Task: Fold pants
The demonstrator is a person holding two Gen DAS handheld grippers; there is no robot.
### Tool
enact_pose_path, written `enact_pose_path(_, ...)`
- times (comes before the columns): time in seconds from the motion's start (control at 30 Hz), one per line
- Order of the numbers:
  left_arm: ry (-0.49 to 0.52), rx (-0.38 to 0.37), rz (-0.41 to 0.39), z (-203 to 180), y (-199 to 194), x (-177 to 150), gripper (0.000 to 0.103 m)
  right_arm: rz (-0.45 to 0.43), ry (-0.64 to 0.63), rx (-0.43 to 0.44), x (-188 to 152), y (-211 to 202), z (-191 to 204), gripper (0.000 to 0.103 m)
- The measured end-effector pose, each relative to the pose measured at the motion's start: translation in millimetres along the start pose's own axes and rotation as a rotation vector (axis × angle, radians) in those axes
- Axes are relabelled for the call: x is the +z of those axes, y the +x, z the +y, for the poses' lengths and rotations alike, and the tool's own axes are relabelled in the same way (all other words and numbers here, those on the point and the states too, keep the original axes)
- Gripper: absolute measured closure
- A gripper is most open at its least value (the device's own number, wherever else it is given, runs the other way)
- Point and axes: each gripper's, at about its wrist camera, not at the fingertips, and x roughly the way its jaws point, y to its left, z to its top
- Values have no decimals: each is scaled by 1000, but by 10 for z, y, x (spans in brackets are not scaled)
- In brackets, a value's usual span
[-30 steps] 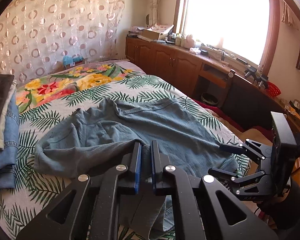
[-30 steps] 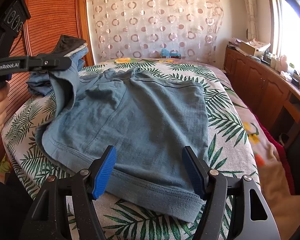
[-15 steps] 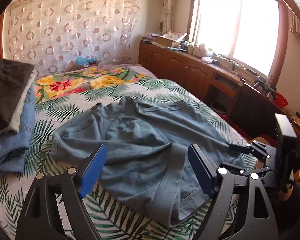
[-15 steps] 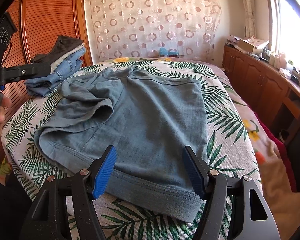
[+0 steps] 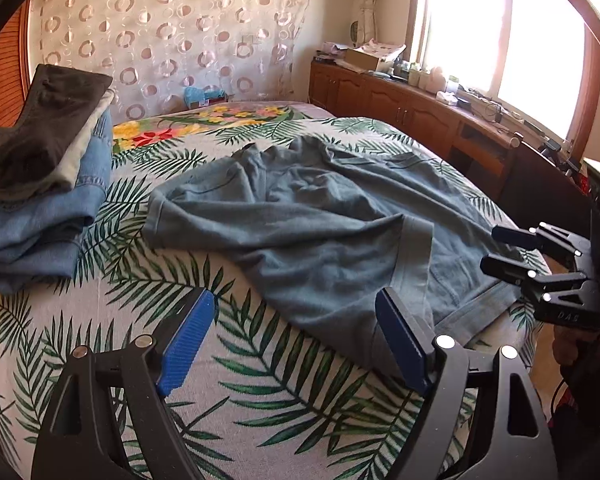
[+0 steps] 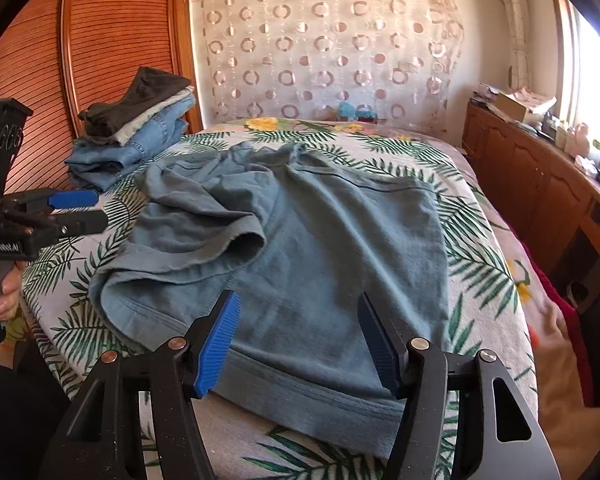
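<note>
Grey-blue pants lie spread on the leaf-print bed, with one leg flopped loosely over the other at the left. They also show in the left wrist view. My left gripper is open and empty above the bedspread beside the pants' near edge; it also shows in the right wrist view. My right gripper is open and empty just above the hem at the bed's near edge; it also shows in the left wrist view.
A stack of folded clothes sits at the bed's far left, also in the left wrist view. A wooden cabinet runs along the right under the window. A curtain hangs behind the bed.
My left gripper opened and let go of the pant leg, which dropped onto the other leg. The left gripper then drew back to the left. The right gripper barely moved.
</note>
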Motion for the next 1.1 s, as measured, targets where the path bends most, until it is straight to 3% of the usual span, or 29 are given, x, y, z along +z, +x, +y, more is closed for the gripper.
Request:
enact_pose_path(0.37, -30, 17, 38, 69, 61, -188, 20, -3, -58, 39, 190, 131, 172, 55)
enact_pose_path(0.8, -24, 31, 66, 39, 136, -277, 20, 24, -89, 84, 360, 410, 267, 57)
enact_pose_path(1.1, -18, 45, 58, 17, 125, -296, 20, 94, -68, 94, 514, 737, 150, 59)
